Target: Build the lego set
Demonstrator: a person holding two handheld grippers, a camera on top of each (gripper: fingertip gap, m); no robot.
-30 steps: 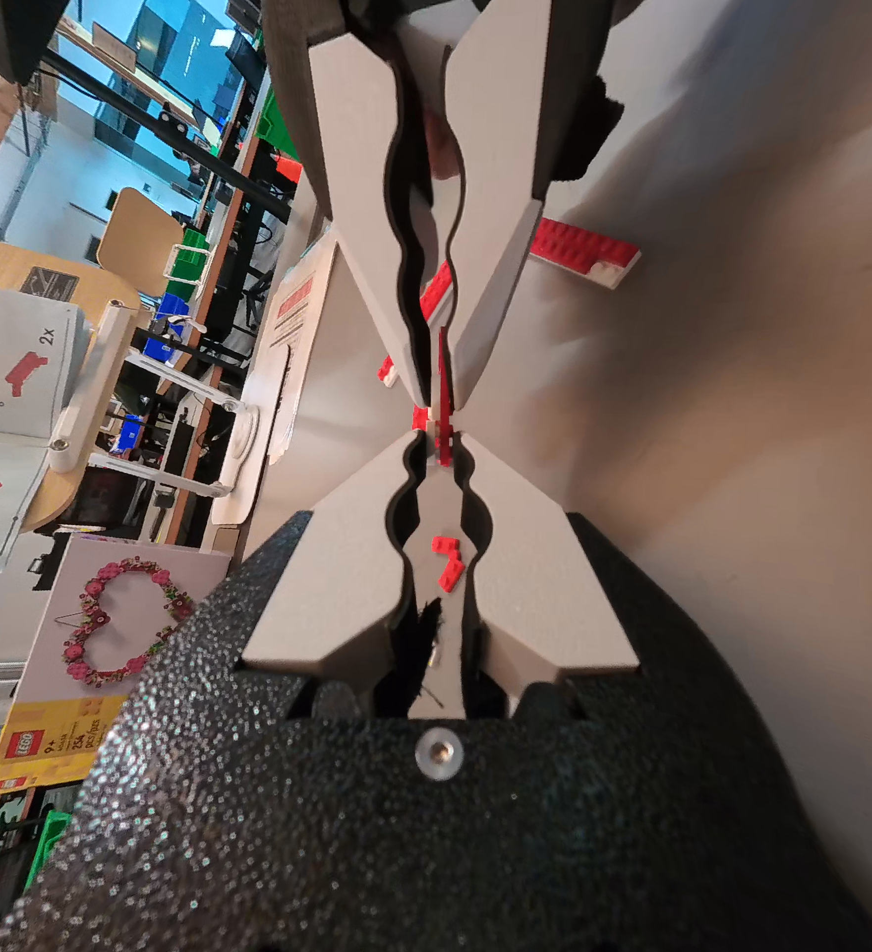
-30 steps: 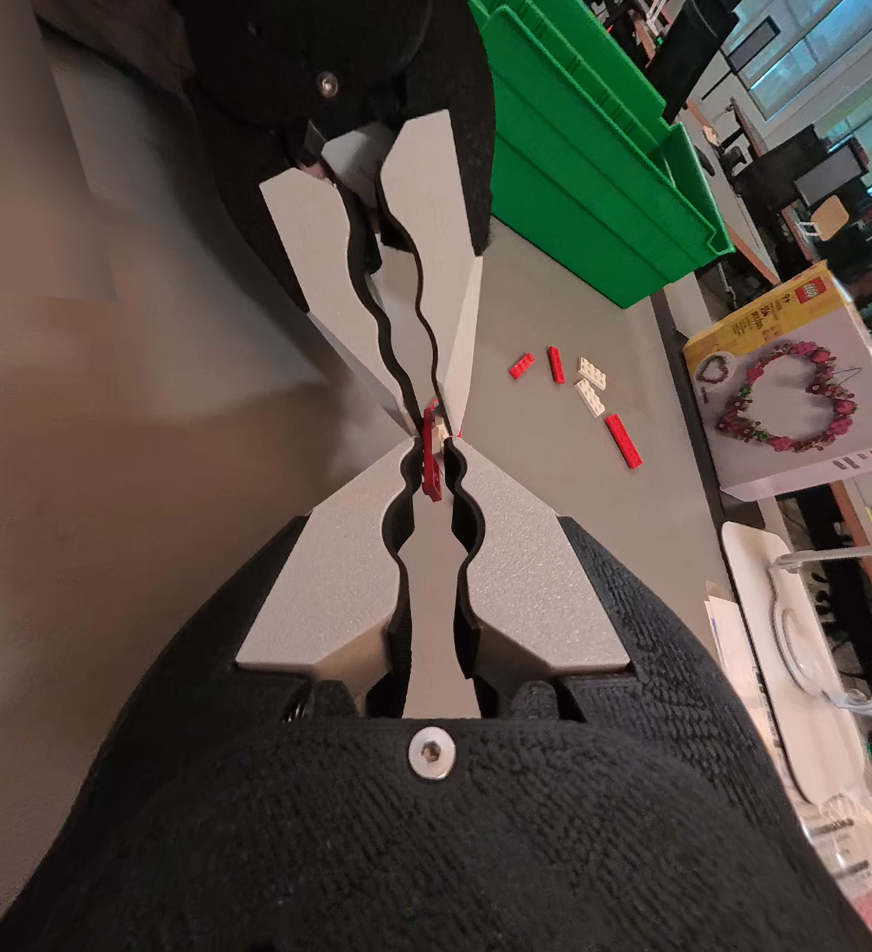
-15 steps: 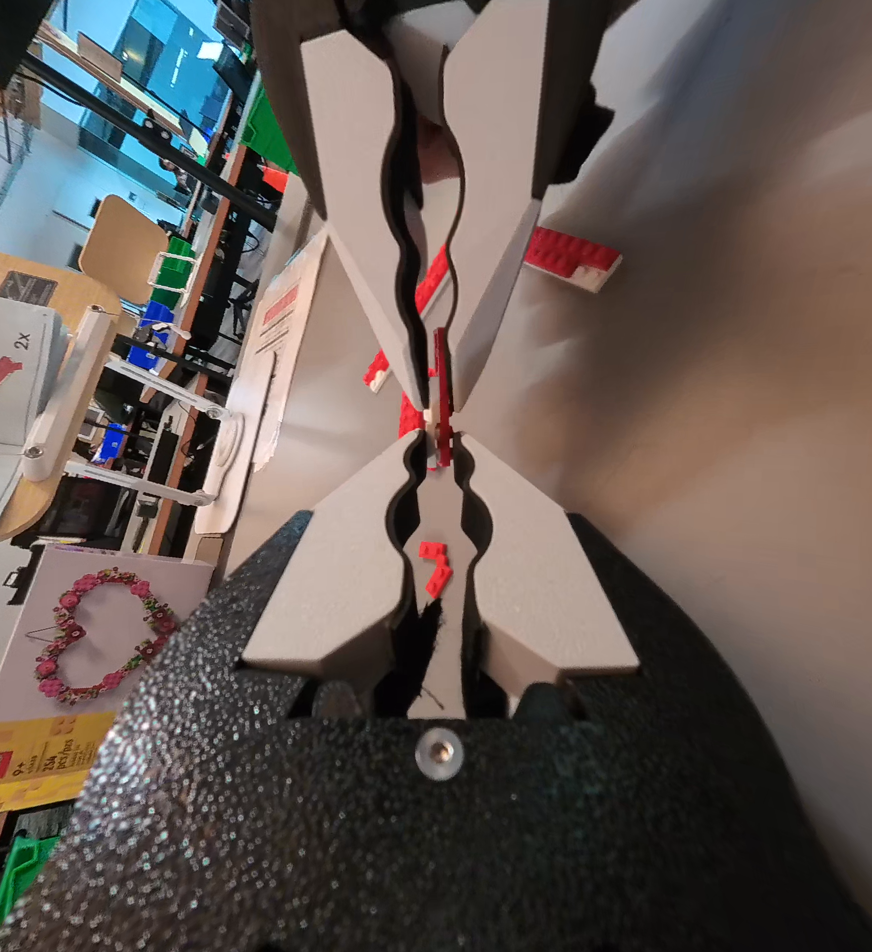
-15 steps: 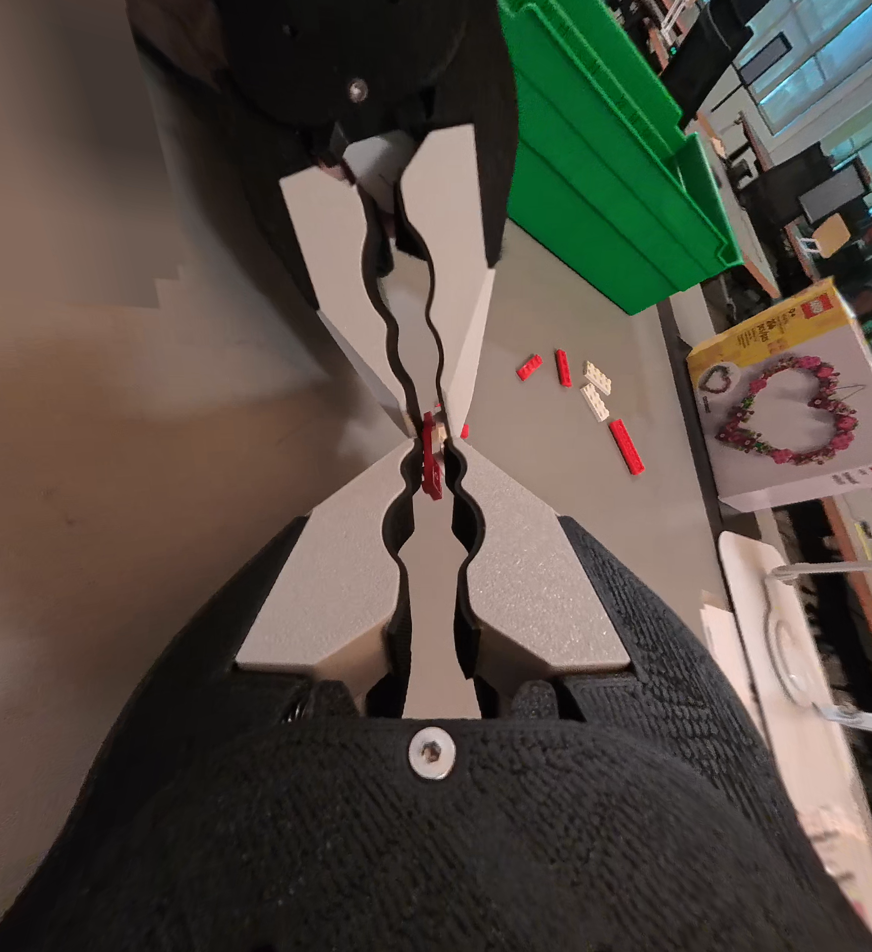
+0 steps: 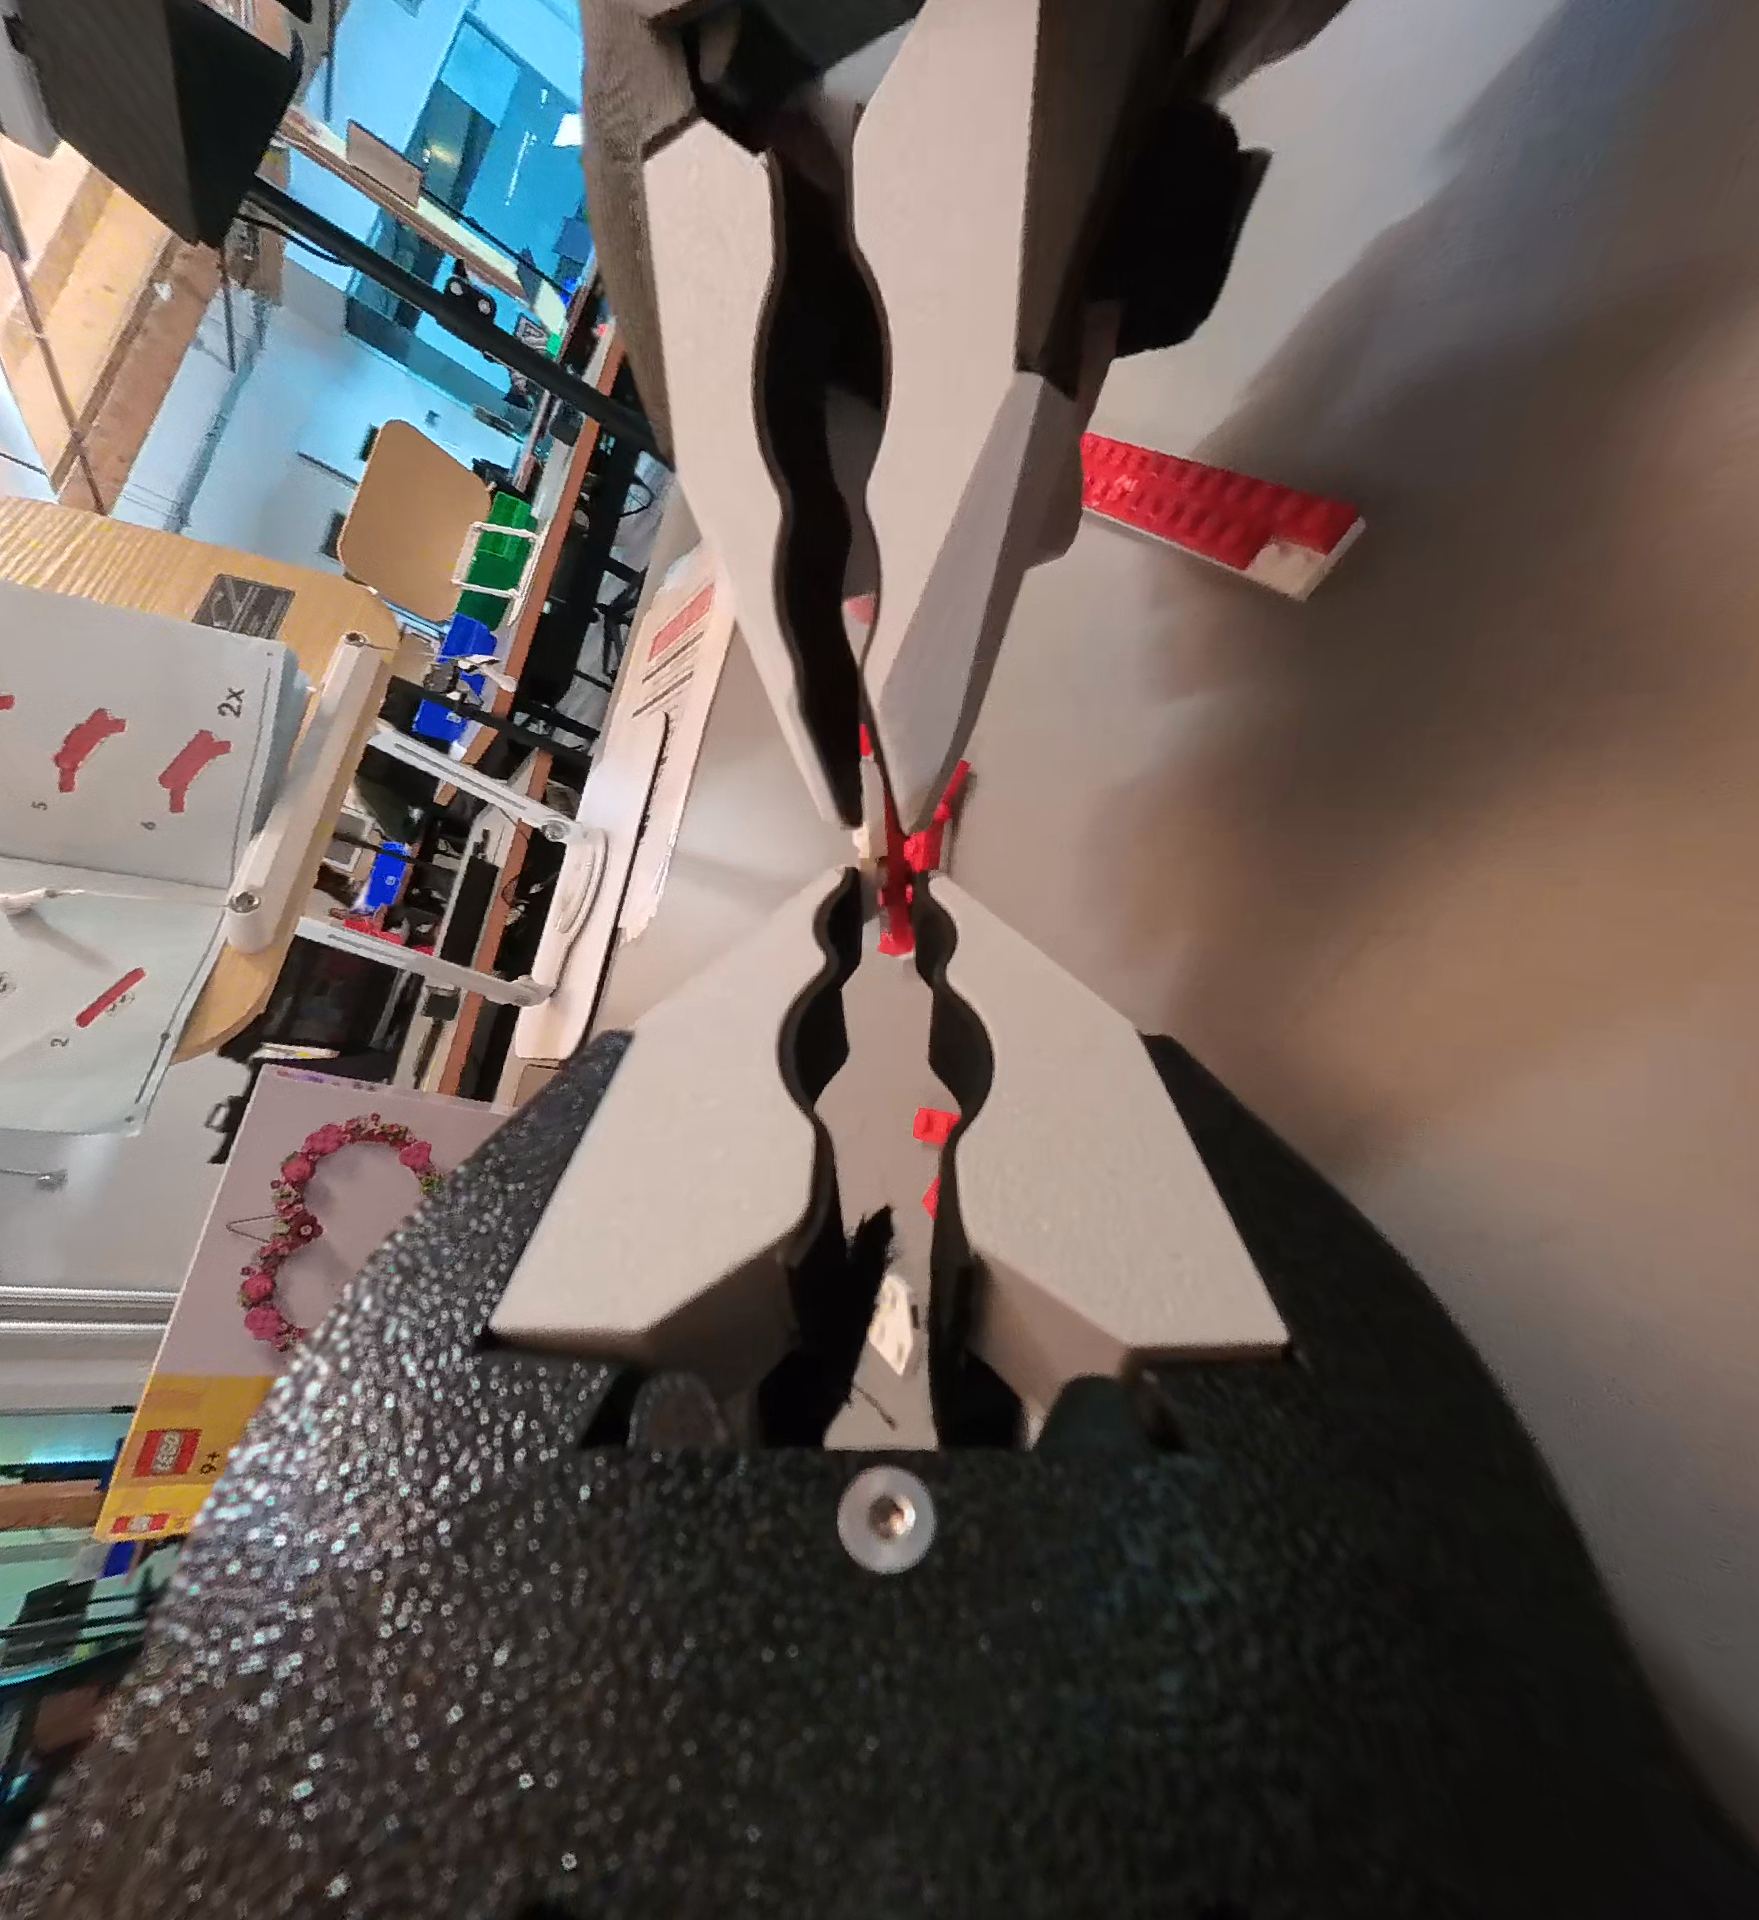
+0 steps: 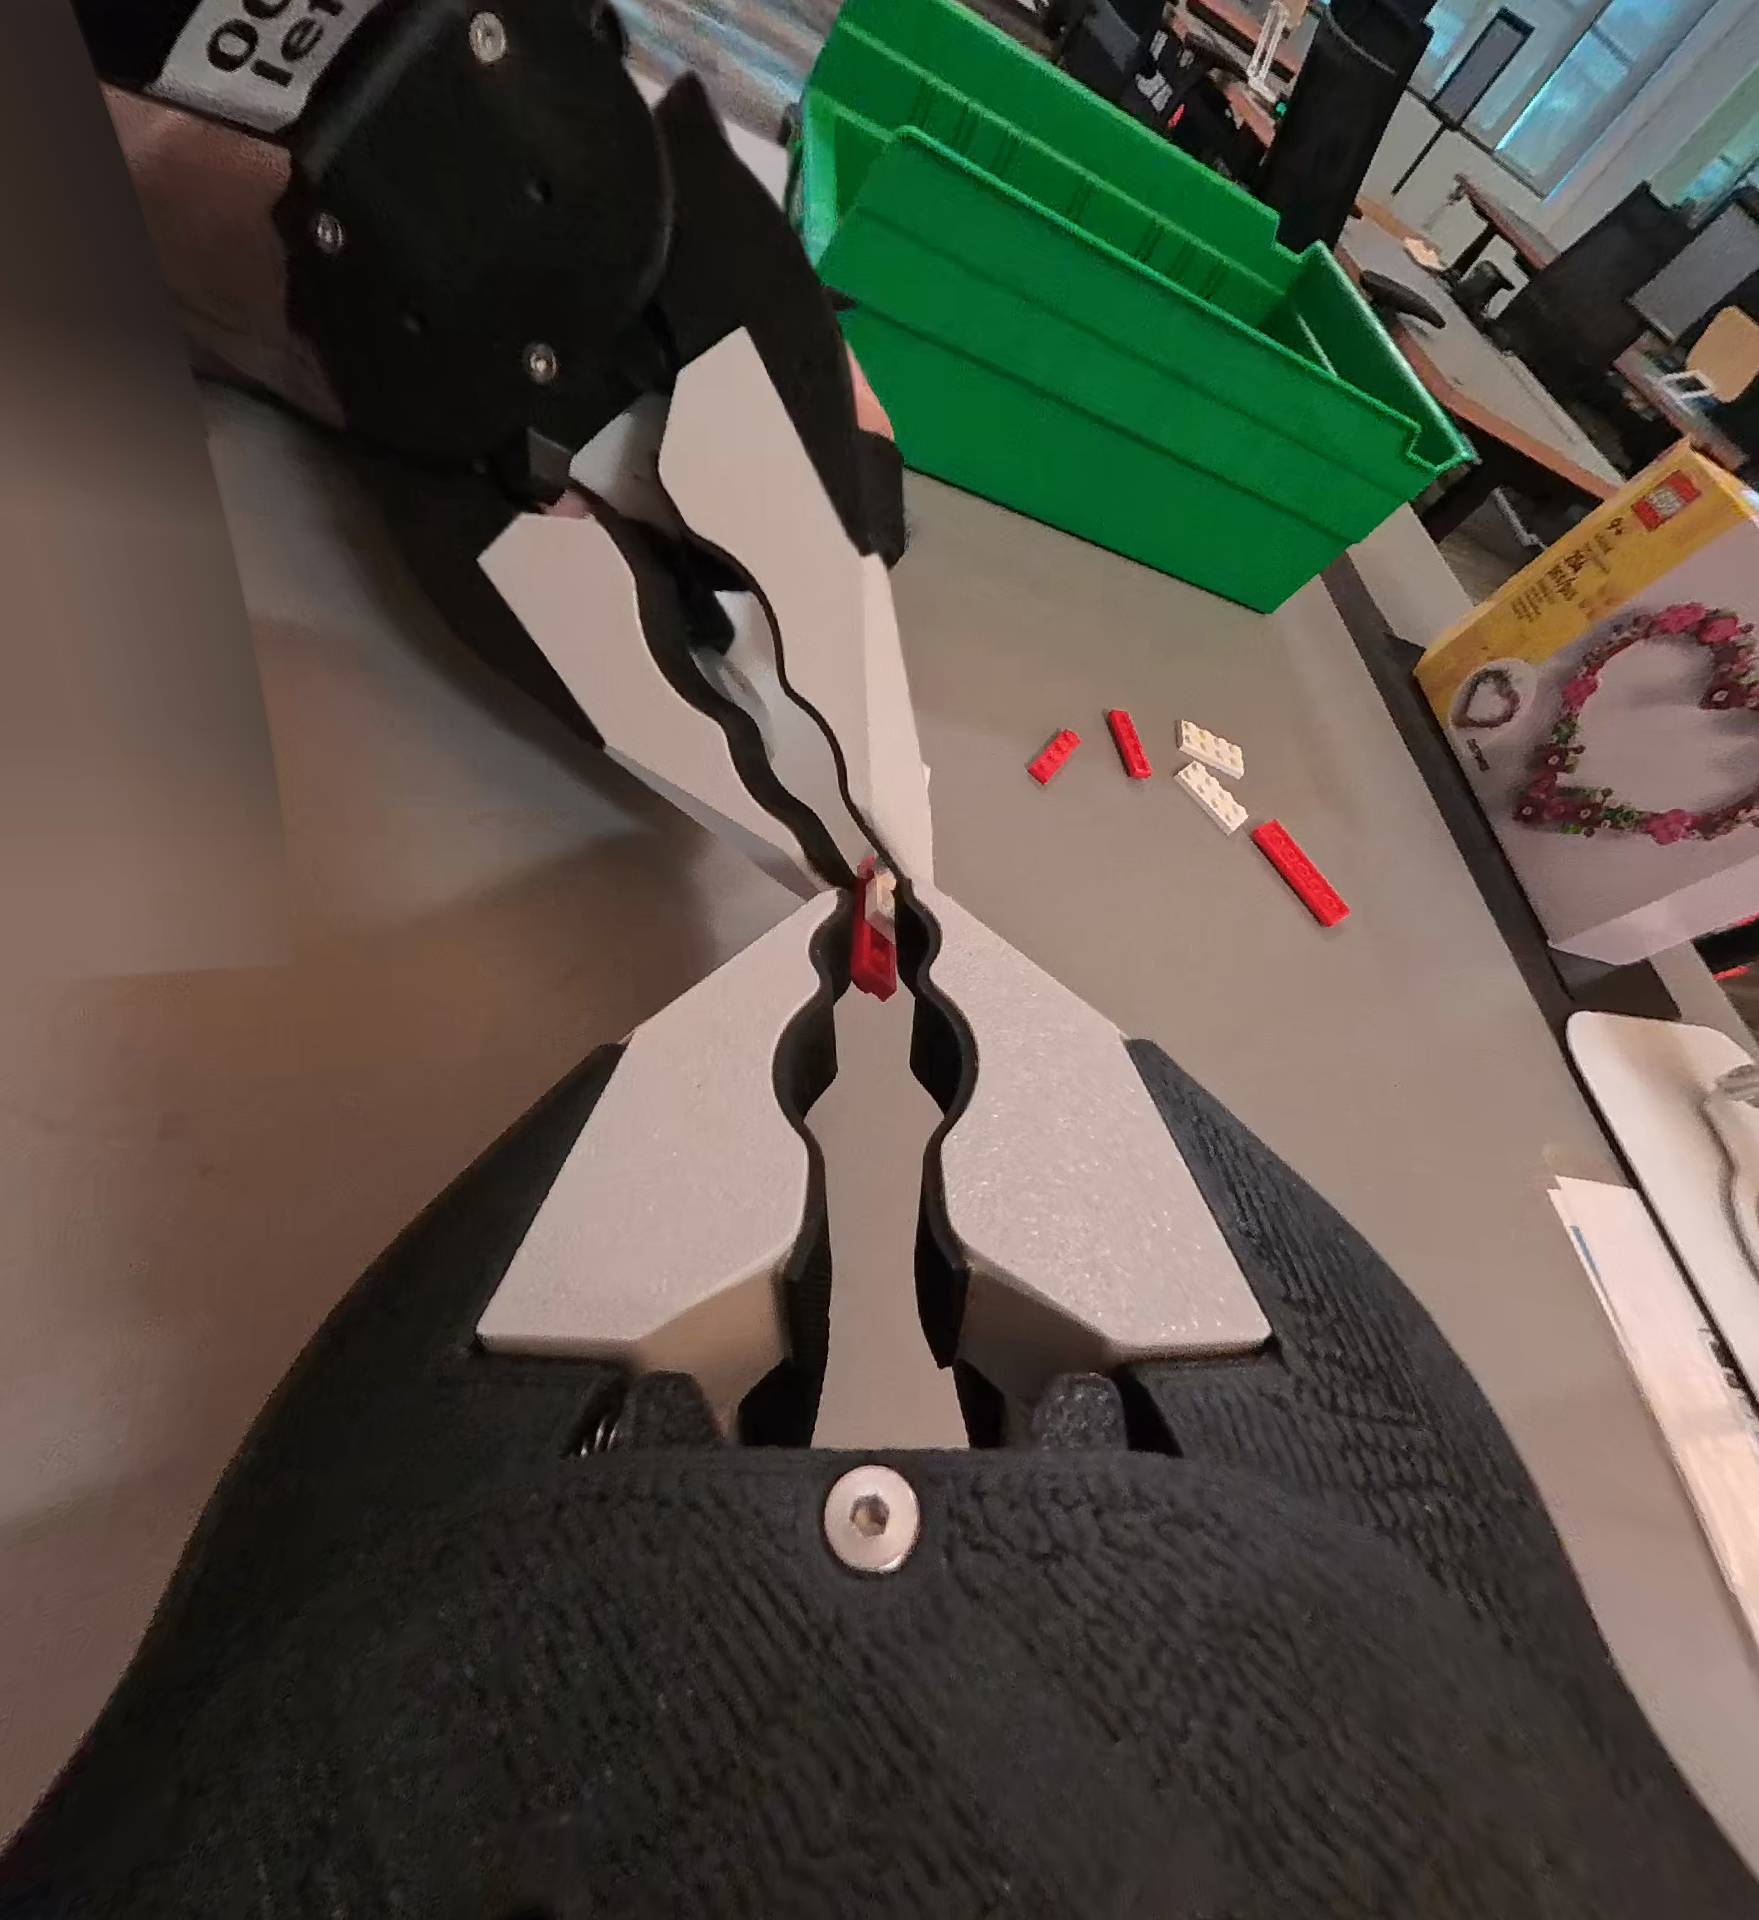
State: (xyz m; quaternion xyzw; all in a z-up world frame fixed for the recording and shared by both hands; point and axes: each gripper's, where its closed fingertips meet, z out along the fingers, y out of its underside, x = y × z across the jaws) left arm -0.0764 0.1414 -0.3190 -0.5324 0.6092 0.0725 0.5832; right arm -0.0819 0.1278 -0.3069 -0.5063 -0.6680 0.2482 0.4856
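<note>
My left gripper (image 5: 890, 883) and my right gripper (image 6: 875, 925) meet tip to tip above the grey table. Both are shut on one small red and white lego assembly (image 6: 873, 940), also seen in the left wrist view (image 5: 898, 894). There a red part of it sticks out to the right of the tips. The right gripper (image 5: 880, 800) comes in from the top of the left wrist view, and the left gripper (image 6: 867, 868) from the top of the right wrist view. A long red plate with a white end (image 5: 1213, 509) lies on the table beyond.
Loose bricks lie on the table: a short red one (image 6: 1054, 755), a red one (image 6: 1129, 744), two white ones (image 6: 1210, 749), a long red one (image 6: 1301, 872). Stacked green bins (image 6: 1114, 343) stand behind. The set's box (image 6: 1664, 748) and a white lamp base (image 6: 1685, 1122) are at right. An instruction booklet (image 5: 75, 810) is at left.
Both grippers stay shut tip to tip on the assembly. They have tilted together, so both views have swung. A red part now juts out beside the tips in the left view.
</note>
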